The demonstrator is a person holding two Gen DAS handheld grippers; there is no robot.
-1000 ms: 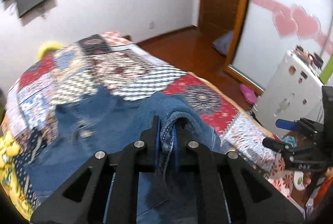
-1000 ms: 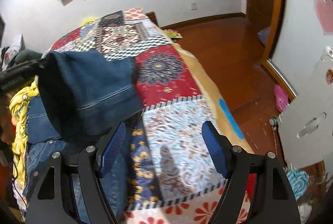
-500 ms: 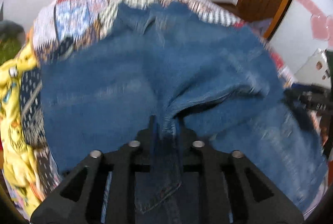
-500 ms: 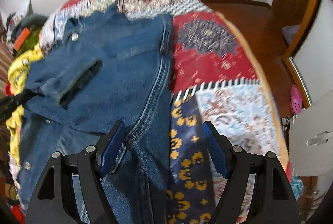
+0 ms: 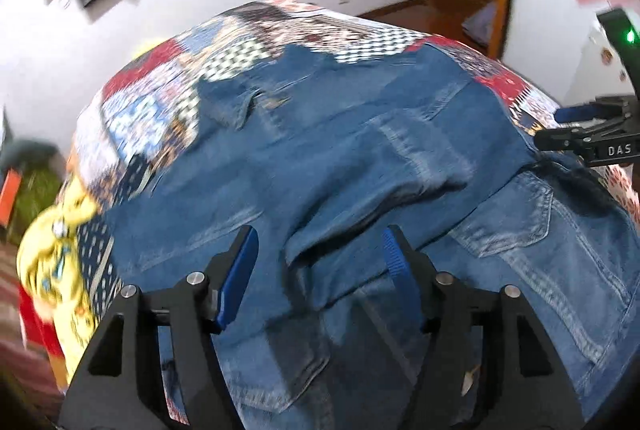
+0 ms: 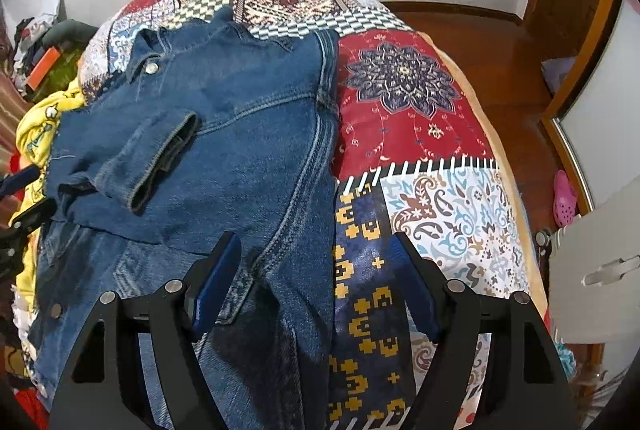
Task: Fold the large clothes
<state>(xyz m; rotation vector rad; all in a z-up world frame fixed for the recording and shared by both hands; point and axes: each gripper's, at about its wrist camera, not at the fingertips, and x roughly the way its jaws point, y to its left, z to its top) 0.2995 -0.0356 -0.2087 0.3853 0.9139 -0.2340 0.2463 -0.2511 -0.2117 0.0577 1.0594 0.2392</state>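
Both tongs stand apart and grip nothing; the left gripper (image 5: 318, 268), black-framed with blue pads, is opening at this moment, and a raised ridge of cloth lies between its jaws without either pad pressing on it; the right gripper (image 6: 316, 280) has its jaws wide, hanging over the near right edge of the garment where it meets the bedcover.

Just beyond them the large blue denim jacket (image 6: 224, 150) lies spread on the patchwork quilt (image 6: 404, 98) of reds, blues and whites that covers the bed, its left side brought across the middle; the short cuffed sleeve (image 6: 160, 154) lies on top near the left edge, bunched and slightly open at the cuff.

Judging from this, the fold may slacken once let go, since stiff denim tends to spring back and the ridge under the left jaws is not pressed flat; a pad could also drag the loose layer as the hand draws away and pull the fold askew; a crease left there would carry into every later fold.

Further left, crumpled yellow printed fabric (image 6: 38, 126) crowds the jacket's edge and might be caught up with it; farther off, the collar end (image 6: 150, 62) lies rumpled.
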